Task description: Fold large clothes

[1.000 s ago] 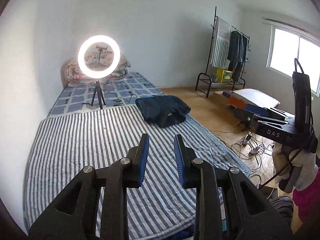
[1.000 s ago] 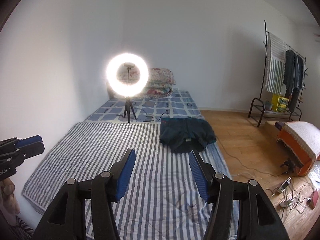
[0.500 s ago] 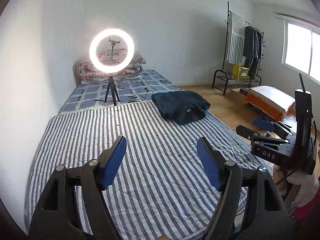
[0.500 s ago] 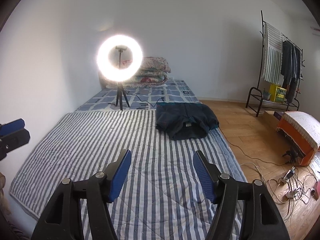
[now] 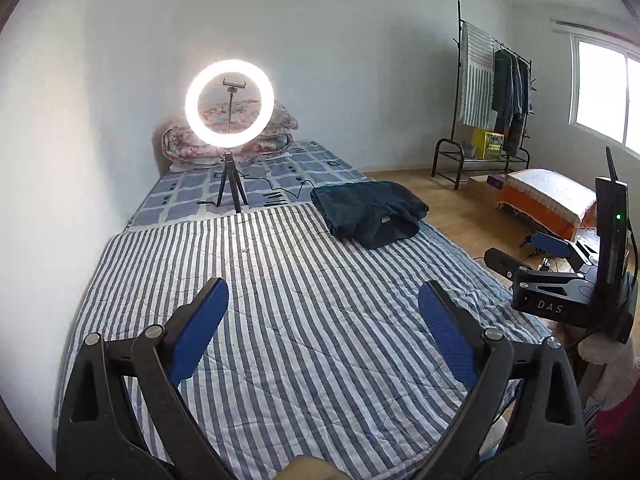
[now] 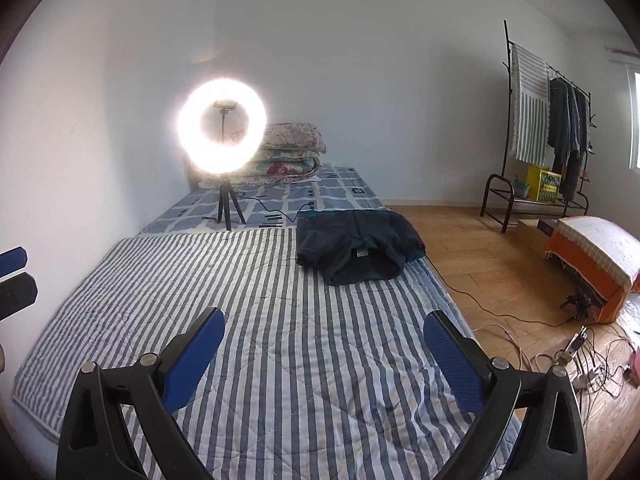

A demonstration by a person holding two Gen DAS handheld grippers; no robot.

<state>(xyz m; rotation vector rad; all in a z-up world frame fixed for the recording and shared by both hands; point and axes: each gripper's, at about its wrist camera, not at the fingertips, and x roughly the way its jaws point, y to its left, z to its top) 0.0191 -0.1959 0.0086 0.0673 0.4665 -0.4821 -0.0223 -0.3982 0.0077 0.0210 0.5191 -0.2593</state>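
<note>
1. Left gripper [image 5: 323, 312]: jaws opening, wide apart, nothing between them.
2. Right gripper [image 6: 325, 340]: jaws opening, likewise empty.
3. Dark folded garment [image 6: 358, 244]: lies on striped quilt [image 6: 260, 320], far right edge, well apart from both grippers.

Left hand-held gripper [image 5: 323, 300] opening (nothing between jaws) over striped quilt [image 5: 280, 300]; dark garment [image 5: 368, 212] folded beyond.

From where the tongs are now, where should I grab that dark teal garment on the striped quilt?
Take the dark teal garment at its near hem, the open edge beside the label, coming from the near side. It lies bunched, so that loose edge looks easiest to pinch.
</note>
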